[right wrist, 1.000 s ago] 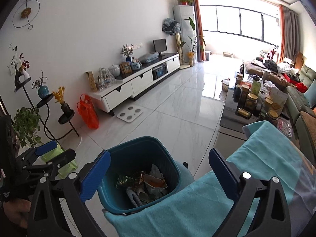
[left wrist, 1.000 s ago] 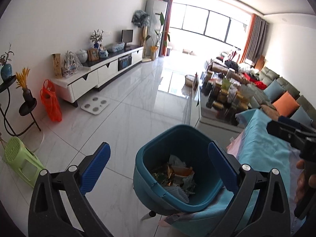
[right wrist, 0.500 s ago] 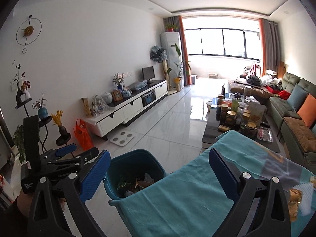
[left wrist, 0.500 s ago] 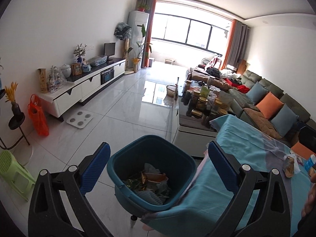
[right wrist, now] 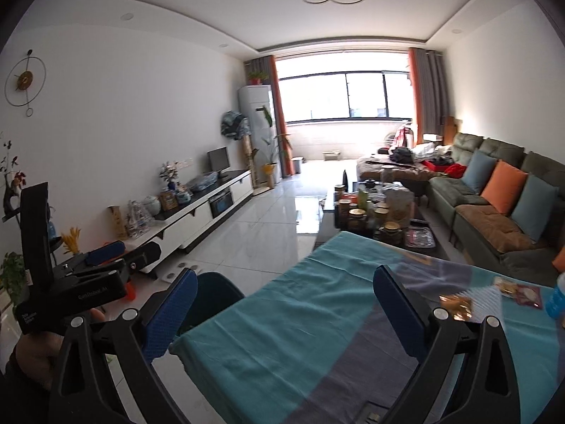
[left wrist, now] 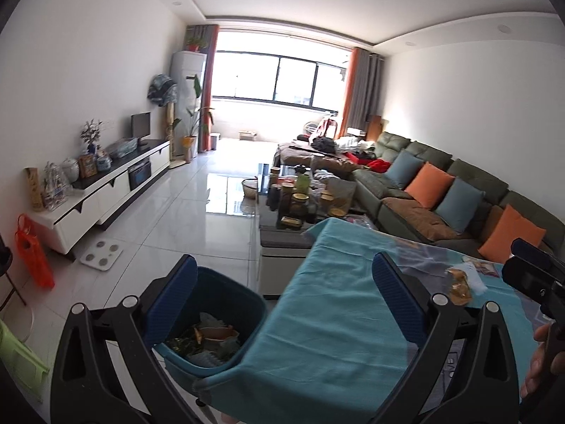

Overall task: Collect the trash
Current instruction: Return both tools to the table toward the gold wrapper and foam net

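Left wrist view shows our left gripper (left wrist: pixel 284 284) with its blue fingers (left wrist: pixel 172 300) spread wide and nothing between them. It hangs above the near edge of a table covered with a teal cloth (left wrist: pixel 328 304). Just under the left finger stands the dark teal trash bin (left wrist: pixel 226 295), on the white tile floor, touching the hanging edge of the cloth. Inside the bin we see crumpled wrappers and paper (left wrist: pixel 212 335).

On the cloth, to the right, lies a golden crumpled wrapper (left wrist: pixel 459 284), and just beside it a white piece which we cannot identify. Our right gripper (left wrist: pixel 529 268) enters at the right edge of this view, held by a hand (left wrist: pixel 540 364); from here we cannot tell how its jaws stand.

From the right wrist view, our right gripper (right wrist: pixel 284 284) is also released, the fingers wide apart and empty, above the same cloth (right wrist: pixel 282 318). The golden wrapper (right wrist: pixel 455 305) lies near the right finger, apart from it. Further right are a flat printed packet (right wrist: pixel 519 291) and a blue bottle (right wrist: pixel 556 296) at the frame edge. The bin (right wrist: pixel 212 296) shows only partly, behind the left finger. The left gripper (right wrist: pixel 106 258) appears at the left side, held by a hand (right wrist: pixel 39 349).

Behind the table are a low coffee table (right wrist: pixel 374 212) full of jars and a green sofa (right wrist: pixel 494 190) with orange and blue cushions.
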Tool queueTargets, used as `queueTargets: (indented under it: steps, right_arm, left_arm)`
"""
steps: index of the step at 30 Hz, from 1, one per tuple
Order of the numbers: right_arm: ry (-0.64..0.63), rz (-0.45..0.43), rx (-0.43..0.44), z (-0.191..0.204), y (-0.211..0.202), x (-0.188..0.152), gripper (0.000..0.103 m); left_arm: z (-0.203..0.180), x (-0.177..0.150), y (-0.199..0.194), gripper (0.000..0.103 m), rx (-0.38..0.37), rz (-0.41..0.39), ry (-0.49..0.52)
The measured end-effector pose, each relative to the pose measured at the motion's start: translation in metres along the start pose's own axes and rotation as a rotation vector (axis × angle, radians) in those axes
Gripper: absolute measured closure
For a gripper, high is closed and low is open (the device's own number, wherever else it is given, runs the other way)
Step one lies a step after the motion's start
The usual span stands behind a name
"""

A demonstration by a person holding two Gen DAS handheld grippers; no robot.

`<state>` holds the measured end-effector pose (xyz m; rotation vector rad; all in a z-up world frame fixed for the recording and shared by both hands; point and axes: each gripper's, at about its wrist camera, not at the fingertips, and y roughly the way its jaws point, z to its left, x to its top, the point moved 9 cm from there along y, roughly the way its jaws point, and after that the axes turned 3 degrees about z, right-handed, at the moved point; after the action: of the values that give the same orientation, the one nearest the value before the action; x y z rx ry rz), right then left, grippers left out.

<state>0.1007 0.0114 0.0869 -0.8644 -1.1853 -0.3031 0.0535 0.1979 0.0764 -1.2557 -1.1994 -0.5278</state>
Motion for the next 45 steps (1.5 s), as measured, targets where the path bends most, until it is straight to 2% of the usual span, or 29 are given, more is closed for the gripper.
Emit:
queueTargets:
  steps: [5, 10, 22, 32, 45]
  right_arm:
    - [0.034, -0.027, -0.082, -0.025, -0.032, -0.016, 0.007]
    - [0.085, -0.034, -0.155, -0.056, -0.057, -0.033, 0.007]
    - [0.163, -0.051, -0.348, -0.120, -0.105, -0.068, 0.007]
    - [0.243, -0.017, -0.425, -0.166, -0.104, -0.088, 0.007]
    - [0.286, 0.042, -0.452, -0.209, -0.077, -0.093, 0.007]
  left_arm:
    - [-0.057, -0.016, -0.004, 0.005, -0.104, 0.014, 0.081]
    - [-0.105, -0.028, -0.009, 0.005, -0.168, 0.014, 0.155]
    - [-0.169, -0.049, 0.012, 0.005, -0.282, 0.023, 0.234]
    - [-0.225, -0.075, 0.034, 0.005, -0.375, 0.062, 0.302]
    - [-0.255, -0.081, 0.090, 0.006, -0.382, 0.131, 0.293]
